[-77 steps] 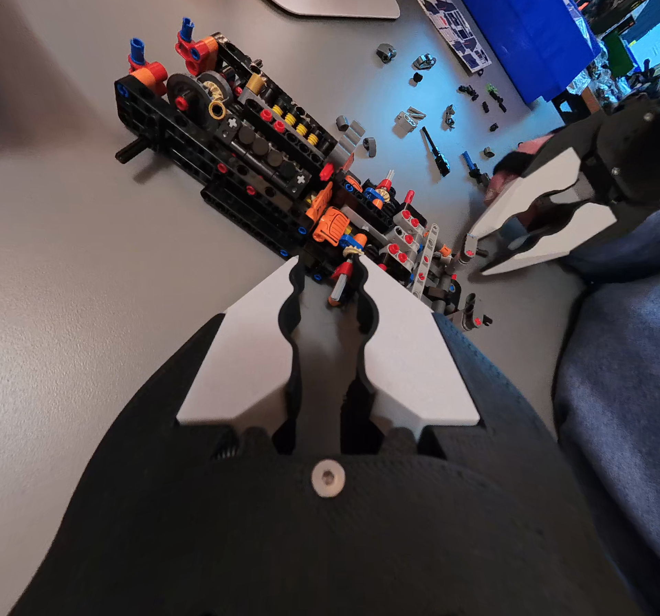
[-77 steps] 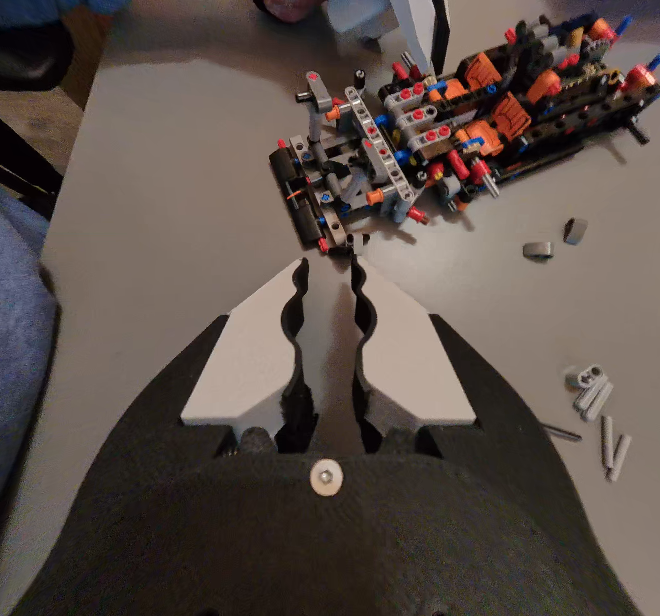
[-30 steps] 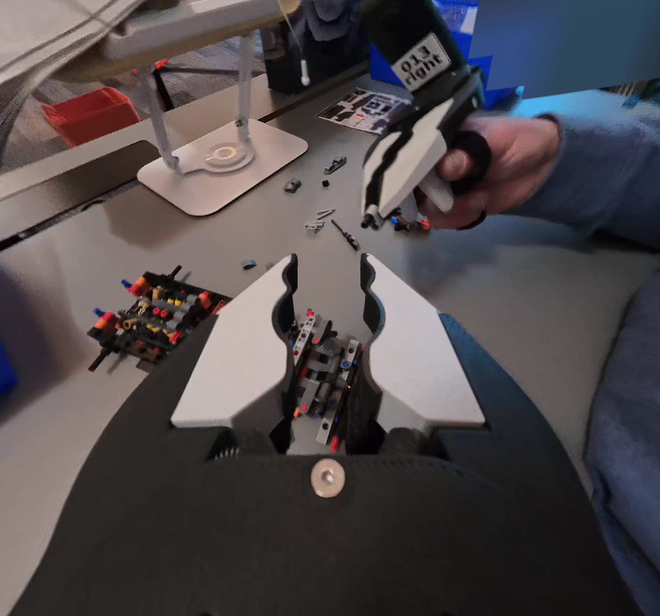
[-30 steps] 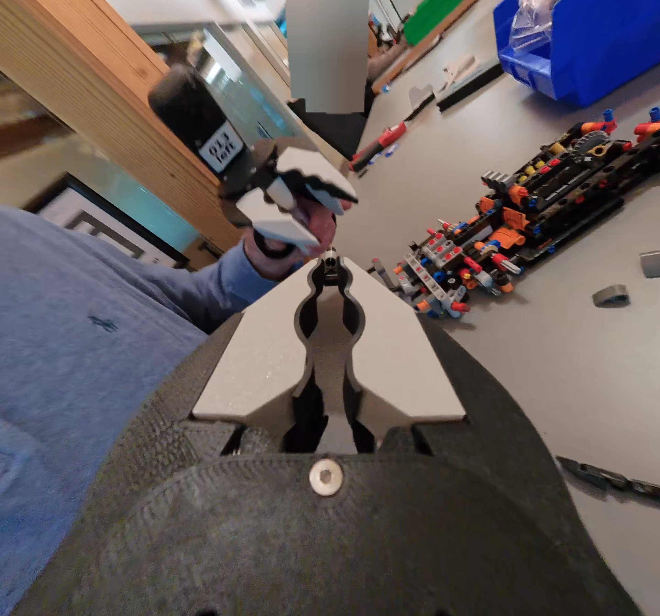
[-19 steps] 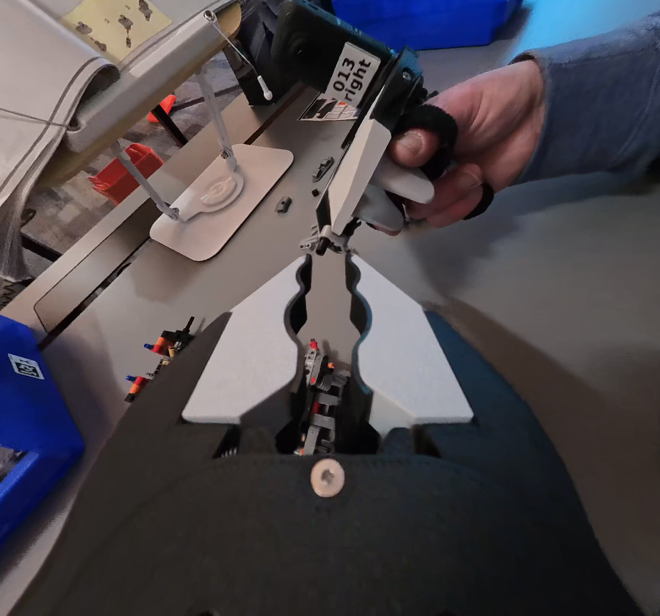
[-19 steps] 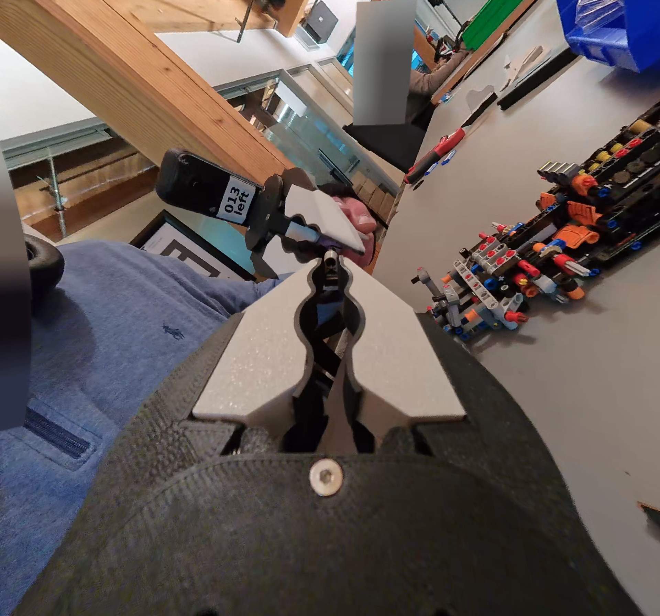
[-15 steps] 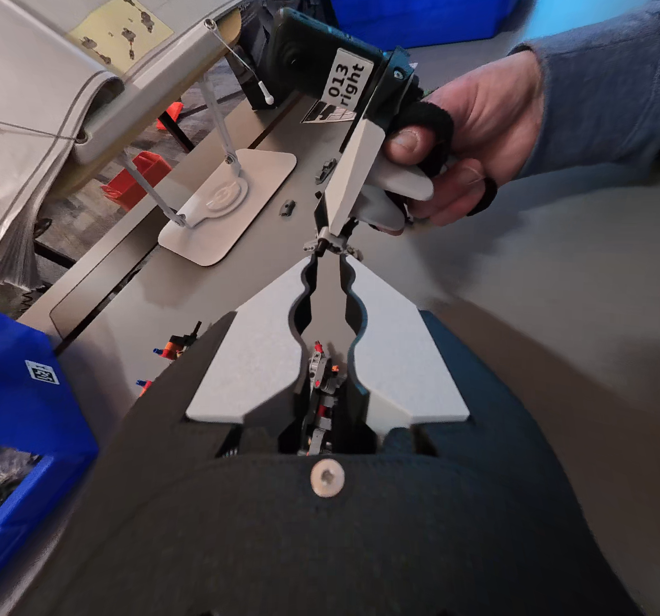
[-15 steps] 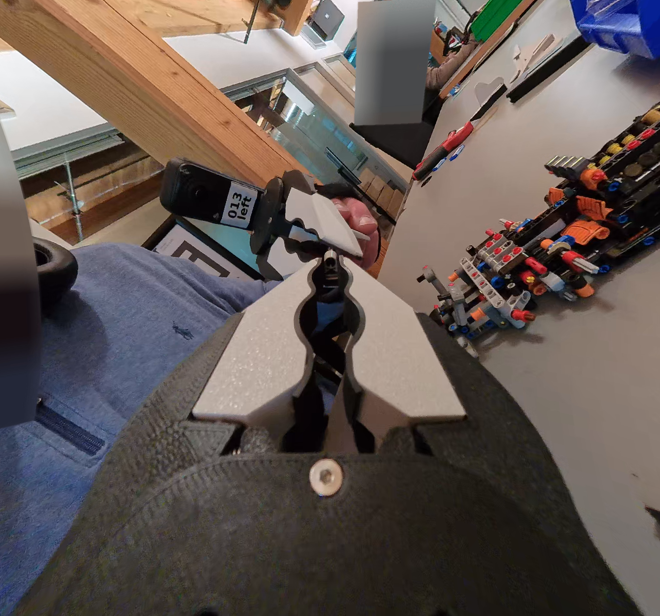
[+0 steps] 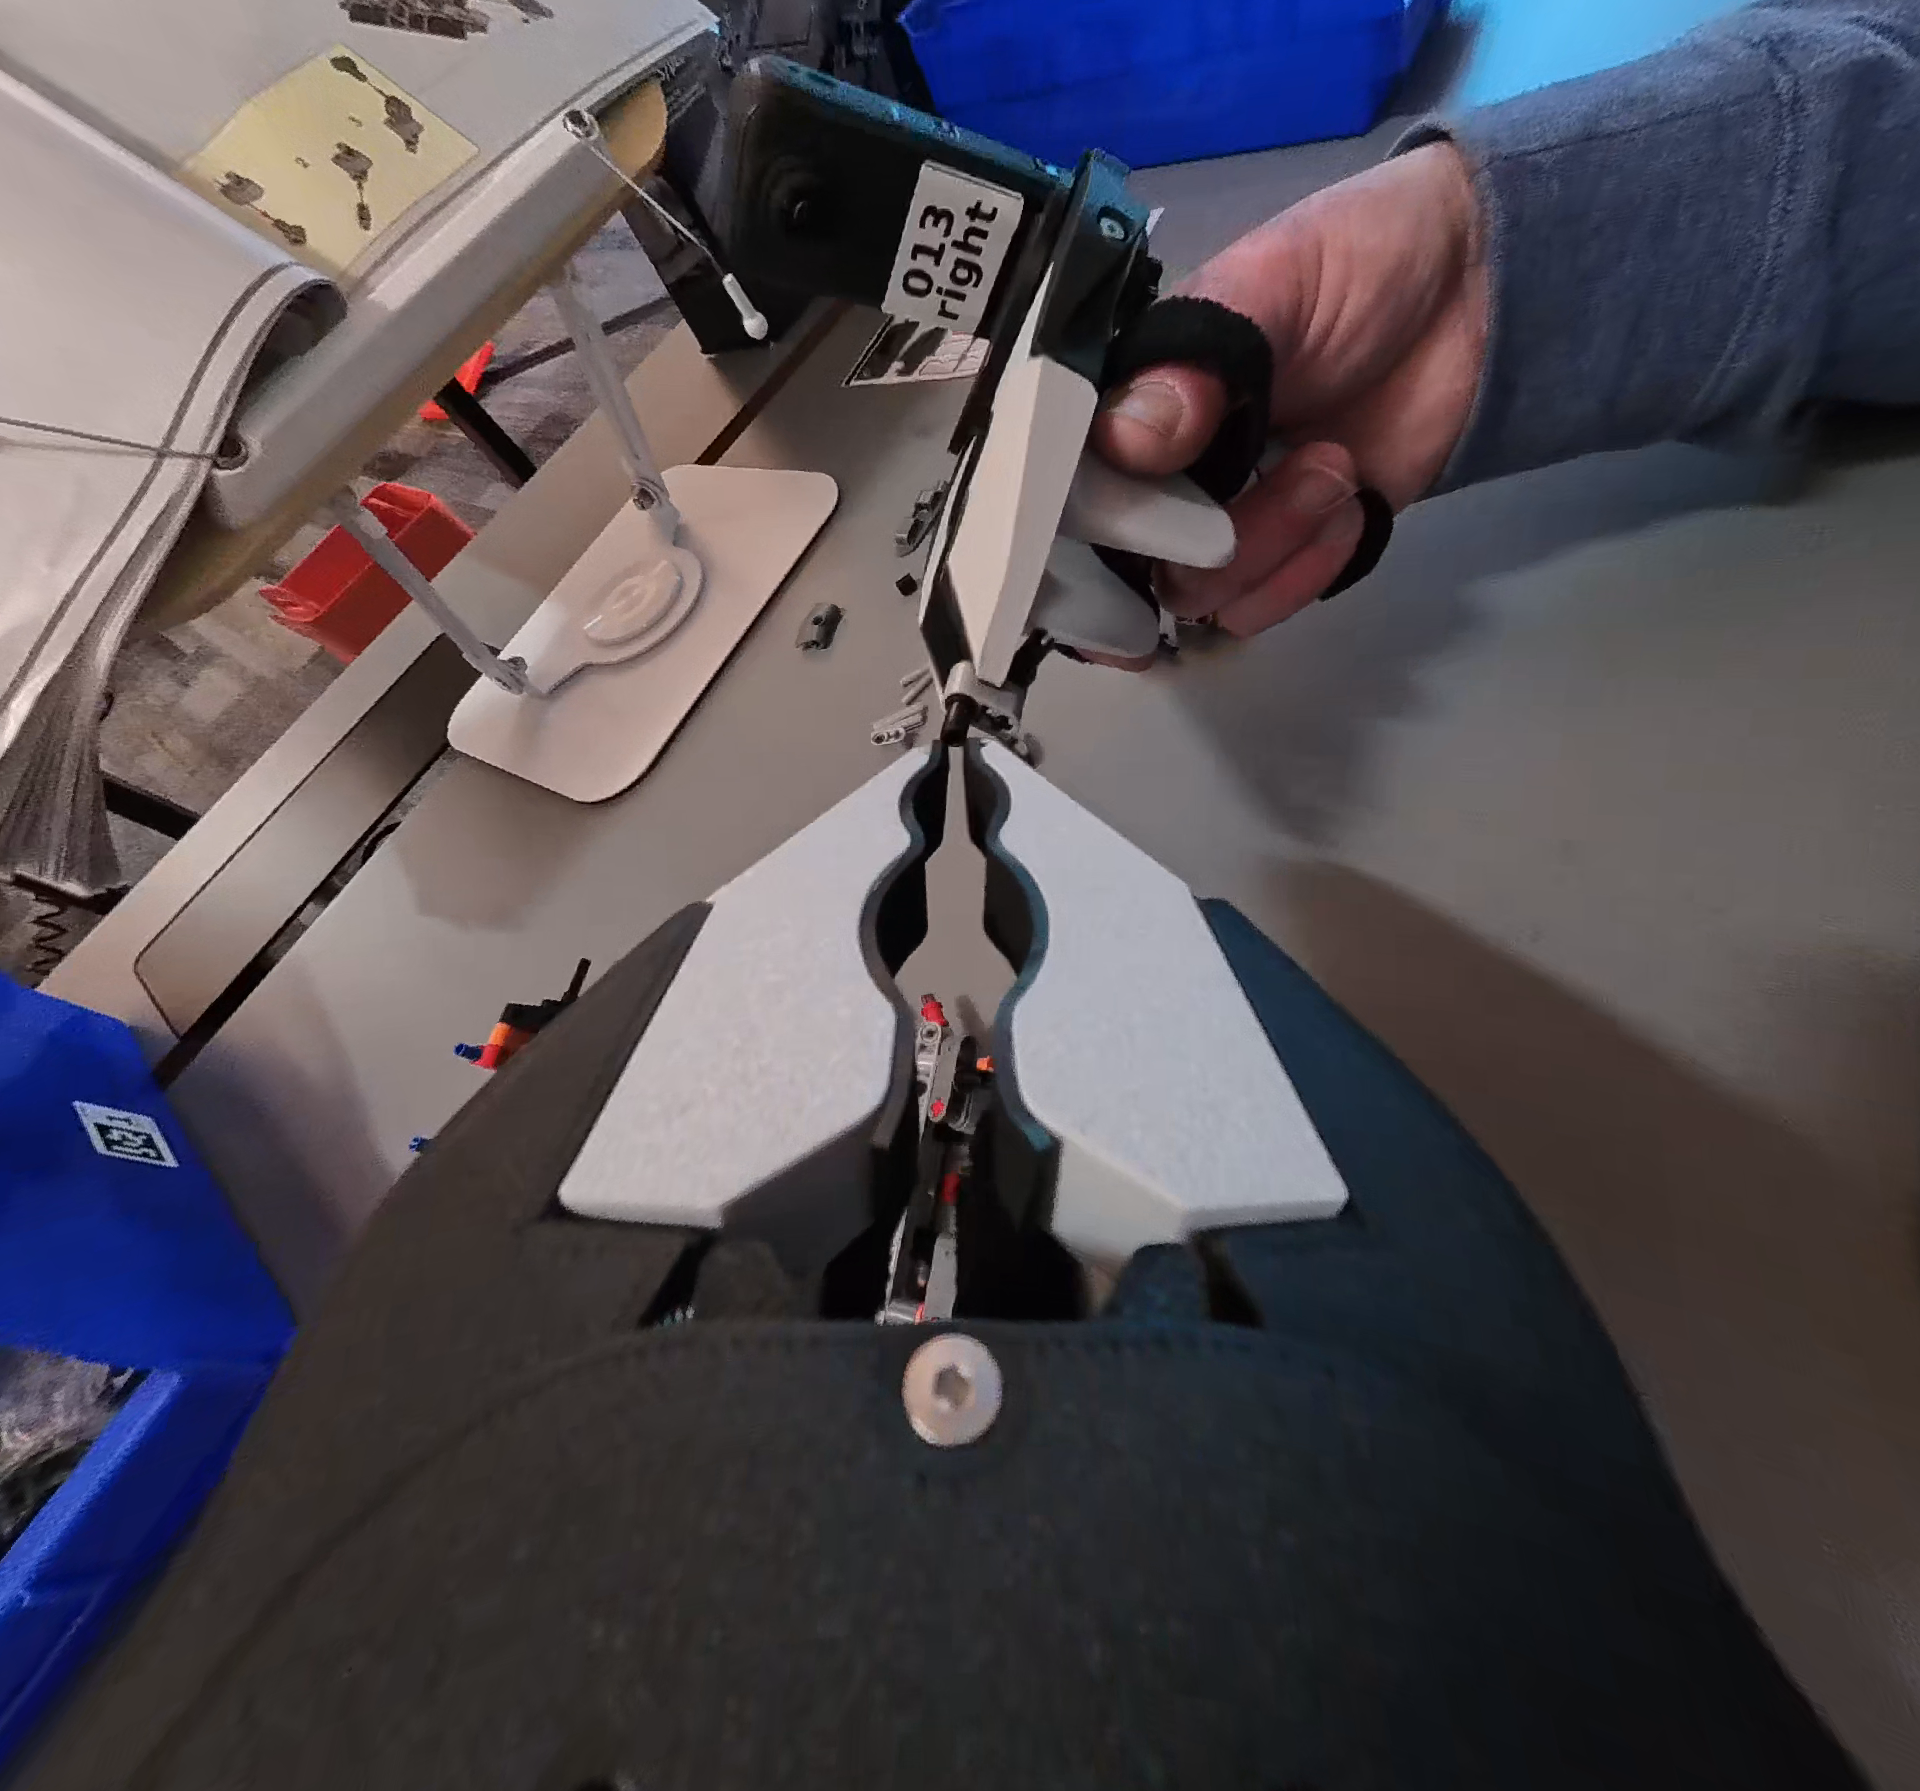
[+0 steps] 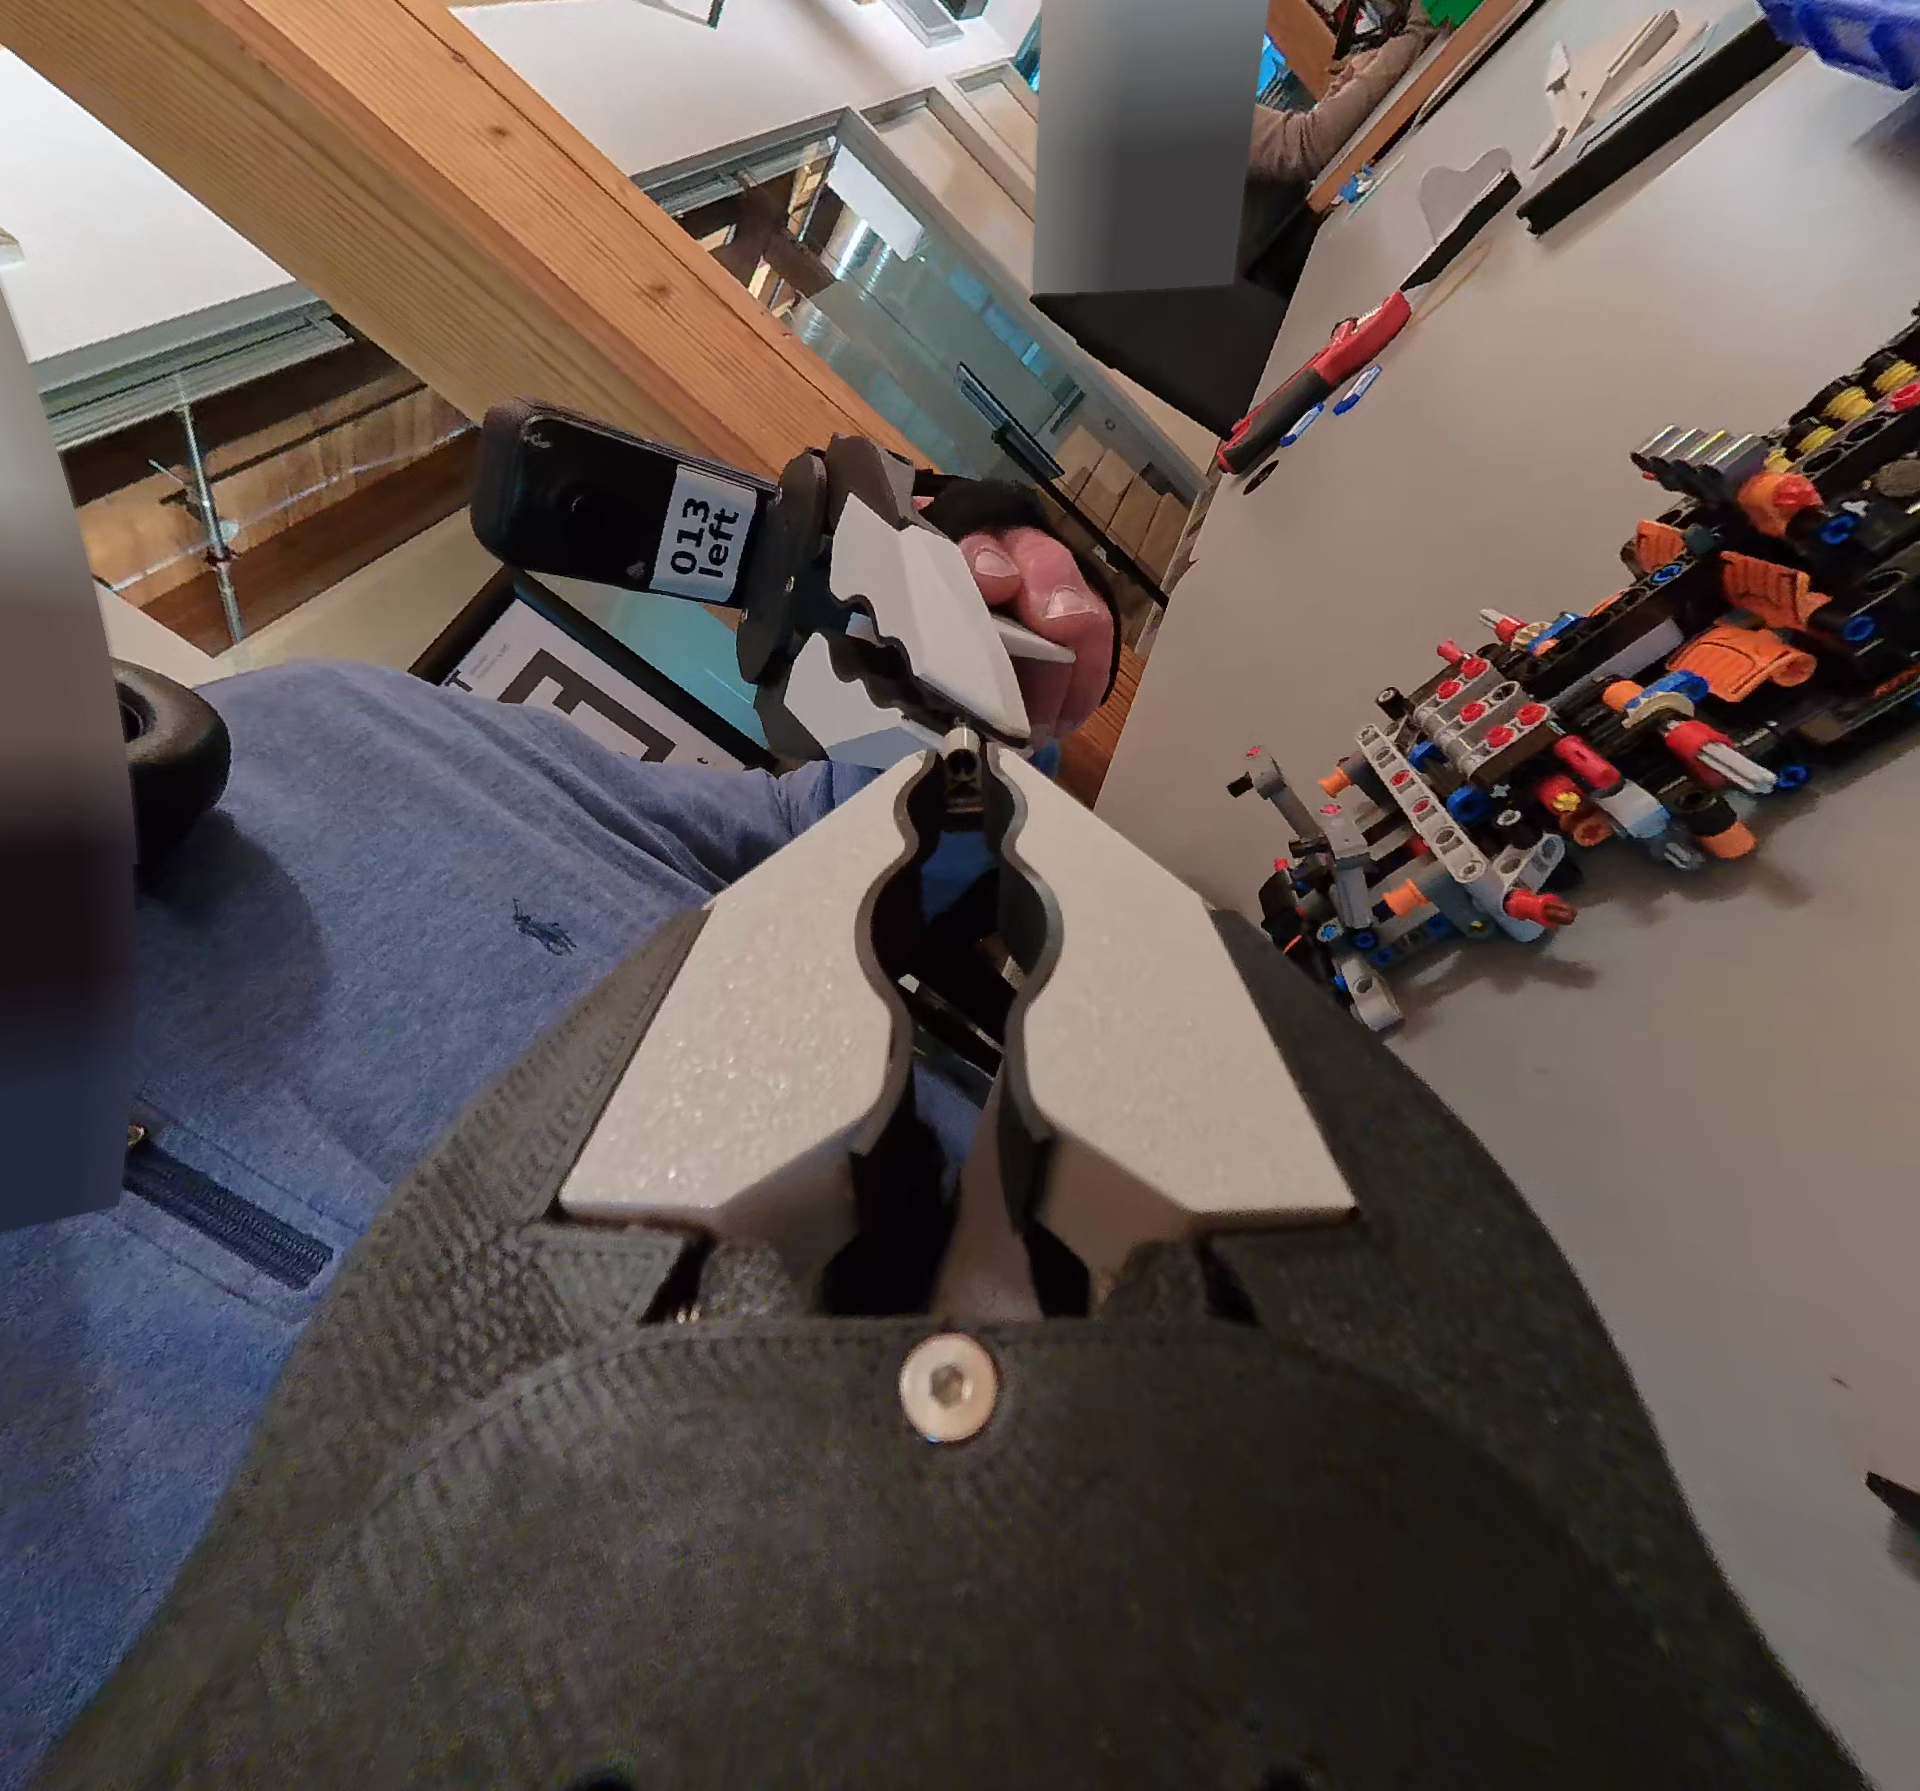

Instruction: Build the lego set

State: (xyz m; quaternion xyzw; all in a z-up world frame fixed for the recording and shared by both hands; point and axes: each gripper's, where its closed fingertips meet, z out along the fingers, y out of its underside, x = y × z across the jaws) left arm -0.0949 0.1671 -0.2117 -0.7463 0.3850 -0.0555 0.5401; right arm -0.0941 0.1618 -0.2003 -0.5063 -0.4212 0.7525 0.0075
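Grey table (image 10: pixel 1558 287), lego model (image 10: pixel 1621 733) resting, right gripper (image 10: pixel 964 773) pinching small grey piece (image 10: pixel 963 765), left gripper (image 9: pixel 957 754) pressed together.

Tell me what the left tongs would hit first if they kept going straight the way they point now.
Probably the small grey piece pinched in the right tongs. It sits just past the left tongs' tips, though depth is hard to judge.

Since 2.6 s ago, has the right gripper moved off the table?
Yes. The right gripper has risen from beside the lego build on the table and now hangs above it, its tongs shut on a small grey piece tip to tip with the left gripper.
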